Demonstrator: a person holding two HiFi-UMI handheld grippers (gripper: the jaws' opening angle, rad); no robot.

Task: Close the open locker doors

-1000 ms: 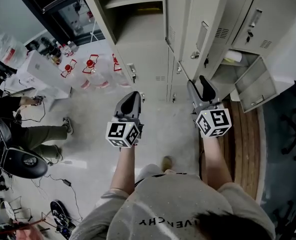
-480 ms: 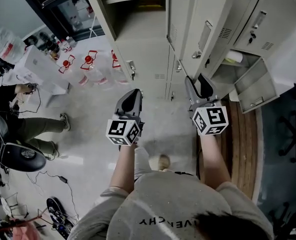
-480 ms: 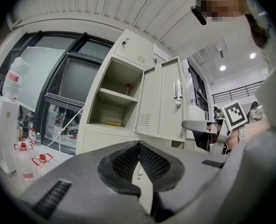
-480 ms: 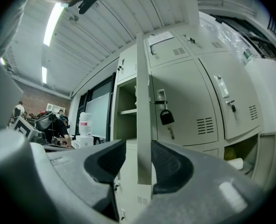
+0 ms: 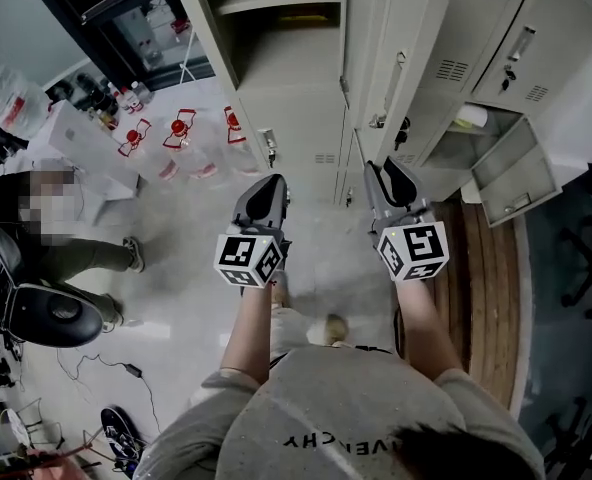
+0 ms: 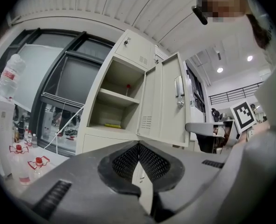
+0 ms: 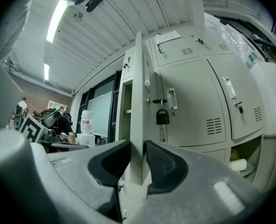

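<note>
The tall grey locker stands open, its shelves [image 5: 276,8] bare to the room. Its open door [image 5: 416,48] carries a handle and a hanging padlock [image 7: 162,117]. My right gripper [image 5: 384,173] is level at the door's free edge [image 7: 138,101]. Its jaws have just been closing, and that edge is now pinched between the pads. My left gripper [image 5: 268,193] hovers to the left, shut with nothing in it, pointing at the open locker [image 6: 119,101]. A smaller lower door [image 5: 511,173] at the right also hangs open, with a paper roll [image 5: 471,116] inside.
Water bottles [image 5: 181,128] stand on the floor left of the lockers. A seated person [image 5: 36,218] and a dark chair [image 5: 46,323] are at the far left. A wooden board [image 5: 486,268] lies on the floor under the right lockers.
My right gripper has shifted left onto the door's edge and its jaws have narrowed around it. The left gripper has hardly moved.
</note>
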